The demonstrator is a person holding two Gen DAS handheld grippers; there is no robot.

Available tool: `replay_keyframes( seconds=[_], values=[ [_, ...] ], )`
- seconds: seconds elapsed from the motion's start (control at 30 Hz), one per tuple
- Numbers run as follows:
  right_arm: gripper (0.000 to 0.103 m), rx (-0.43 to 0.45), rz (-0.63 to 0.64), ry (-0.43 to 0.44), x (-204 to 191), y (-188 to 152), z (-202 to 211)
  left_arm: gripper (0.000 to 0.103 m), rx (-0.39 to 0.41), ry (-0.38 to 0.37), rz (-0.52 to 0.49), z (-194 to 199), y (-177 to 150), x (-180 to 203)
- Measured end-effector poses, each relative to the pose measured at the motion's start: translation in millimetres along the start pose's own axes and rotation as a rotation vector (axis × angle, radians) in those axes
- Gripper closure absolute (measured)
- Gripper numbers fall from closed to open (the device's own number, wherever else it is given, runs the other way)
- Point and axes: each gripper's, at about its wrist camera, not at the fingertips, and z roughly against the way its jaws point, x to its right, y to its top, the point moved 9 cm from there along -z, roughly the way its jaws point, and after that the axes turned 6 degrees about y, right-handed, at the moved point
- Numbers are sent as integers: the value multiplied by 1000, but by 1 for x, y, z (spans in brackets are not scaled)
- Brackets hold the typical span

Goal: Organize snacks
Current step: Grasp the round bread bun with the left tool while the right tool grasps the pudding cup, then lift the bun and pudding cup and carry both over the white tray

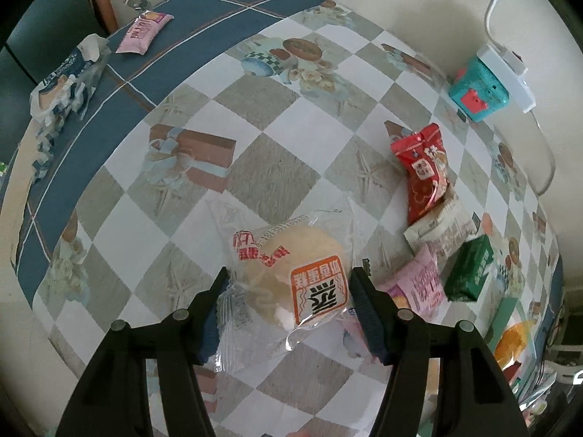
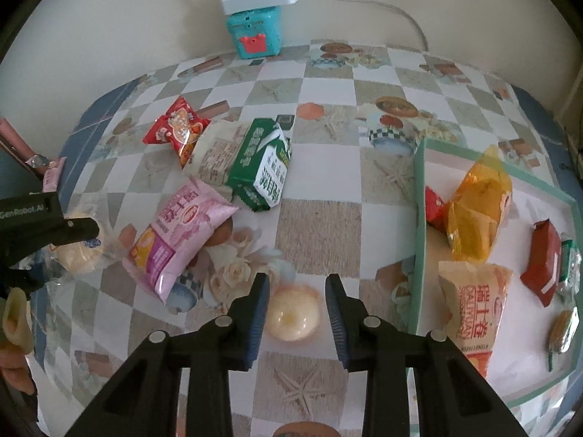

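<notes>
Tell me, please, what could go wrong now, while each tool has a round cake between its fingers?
1. The left tool seems to pinch mostly the loose clear wrapper of the wrapped cake; it could slip out when lifted.
2. The right tool is around a small cake in clear plastic; closing harder may crush it.
3. The pink packet lies close to both tools and may be pushed aside.

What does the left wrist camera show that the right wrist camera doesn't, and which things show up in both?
Only the left wrist view shows the blue and white crumpled wrapper at the table's far left edge. Only the right wrist view shows the pale green tray holding the orange translucent bag. Both show the red foil snack packet, the green carton and the teal box by the wall.
</notes>
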Motion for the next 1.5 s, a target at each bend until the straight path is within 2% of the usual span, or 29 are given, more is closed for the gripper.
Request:
replay_keyframes(
  seconds=[0.4, 0.6, 1.0, 1.17, 1.5],
  values=[
    [67, -46, -55, 69, 3, -7, -10, 38, -12, -16, 52, 4, -8, -20],
    [66, -73, -23, 32, 0, -12, -19, 38, -24, -35, 44, 2, -8, -16],
    [65, -69, 76, -57, -6, -19, -25, 38, -50, -37, 28, -7, -13, -12],
    [65, -74, 83, -58, -8, -21, -22, 38, -37, -34, 22, -4, -12, -9],
    [65, -4, 66, -40, -18, -7, 15, 38, 39, -34, 28, 22, -4, -12]
  ],
)
